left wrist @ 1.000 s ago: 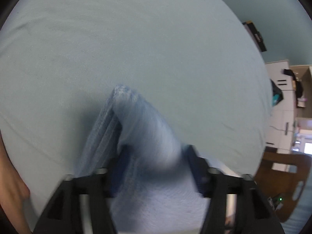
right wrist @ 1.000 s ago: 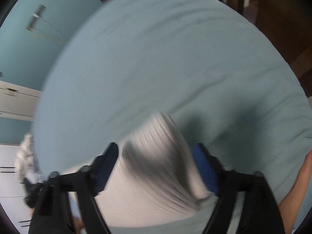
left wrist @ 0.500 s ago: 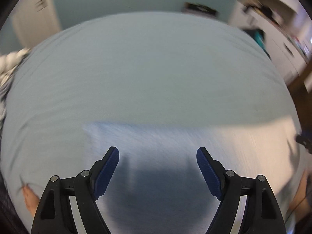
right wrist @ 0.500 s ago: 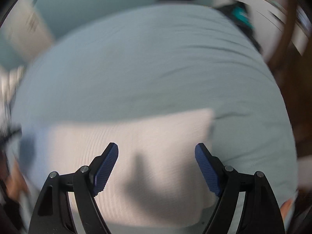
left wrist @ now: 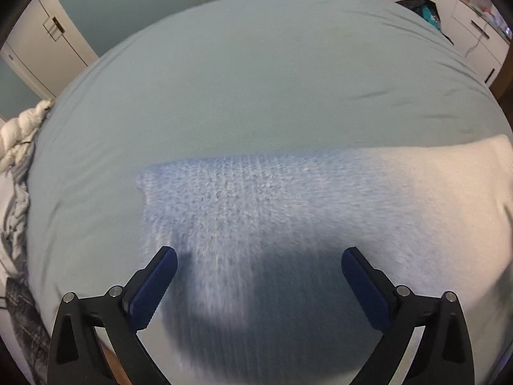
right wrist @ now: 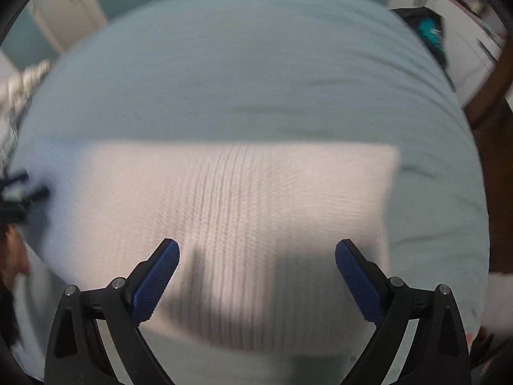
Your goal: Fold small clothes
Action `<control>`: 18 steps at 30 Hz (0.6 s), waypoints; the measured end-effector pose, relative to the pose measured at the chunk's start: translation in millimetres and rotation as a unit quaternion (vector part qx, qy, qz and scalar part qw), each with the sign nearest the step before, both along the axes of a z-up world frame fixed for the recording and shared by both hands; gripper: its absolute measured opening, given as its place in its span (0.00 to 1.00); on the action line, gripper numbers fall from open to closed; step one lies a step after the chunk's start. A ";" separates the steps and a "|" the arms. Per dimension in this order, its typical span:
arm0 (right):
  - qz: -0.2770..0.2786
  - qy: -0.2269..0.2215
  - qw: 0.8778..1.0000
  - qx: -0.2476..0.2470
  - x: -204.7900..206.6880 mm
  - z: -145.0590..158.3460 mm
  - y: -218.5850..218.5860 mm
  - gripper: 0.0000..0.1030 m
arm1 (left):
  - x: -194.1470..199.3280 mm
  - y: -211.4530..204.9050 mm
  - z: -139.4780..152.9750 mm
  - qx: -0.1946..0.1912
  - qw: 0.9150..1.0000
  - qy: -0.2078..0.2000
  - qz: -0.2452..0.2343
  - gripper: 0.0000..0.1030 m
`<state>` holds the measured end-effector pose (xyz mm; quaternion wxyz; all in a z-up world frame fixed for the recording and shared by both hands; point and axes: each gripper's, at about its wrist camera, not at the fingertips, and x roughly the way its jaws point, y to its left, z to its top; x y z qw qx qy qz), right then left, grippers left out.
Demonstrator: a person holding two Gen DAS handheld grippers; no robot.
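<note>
A pale knitted garment [left wrist: 288, 211] lies flat as a wide rectangle on the light blue bed sheet [left wrist: 256, 80]. It looks bluish at its left end and whitish at its right end. It also shows in the right wrist view [right wrist: 231, 199], blurred. My left gripper [left wrist: 259, 266] is open and empty, just above the garment's near left part. My right gripper [right wrist: 256, 260] is open and empty above the garment's near right part. The left gripper shows at the far left of the right wrist view [right wrist: 19, 192].
A heap of white and grey clothes [left wrist: 16, 147] lies at the bed's left edge. White cupboards [left wrist: 48, 41] stand at the back left, white drawers [left wrist: 474, 22] with dark and teal items [left wrist: 423, 6] at the back right. A wooden bed frame [right wrist: 490, 102] borders the right side.
One second ago both grippers were shut on the garment's ends and held it up. They have let go, opened, and the garment now lies flat on the bed.
</note>
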<state>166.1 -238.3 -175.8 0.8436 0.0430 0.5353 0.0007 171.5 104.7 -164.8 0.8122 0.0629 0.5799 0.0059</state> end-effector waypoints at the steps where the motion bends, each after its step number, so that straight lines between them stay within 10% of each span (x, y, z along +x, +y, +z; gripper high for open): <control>1: -0.010 0.001 1.000 0.002 -6.2 6.4 -4.2 0.93 | -2.7 -8.4 8.2 -0.007 1.000 -0.009 -0.006 1.00; 6: 0.033 0.089 0.995 -0.036 -8.5 -34.0 14.1 0.97 | -20.1 -50.1 21.8 -0.038 0.997 -0.042 -0.056 1.00; 12: 0.026 0.020 0.994 -0.109 -36.4 -63.7 50.8 0.99 | -37.4 -80.6 -20.4 0.040 0.991 -0.003 -0.127 1.00; 18: 0.030 0.071 0.990 -0.119 -25.7 -39.0 81.1 0.99 | -35.7 -66.4 -29.5 0.021 0.991 -0.015 -0.128 1.00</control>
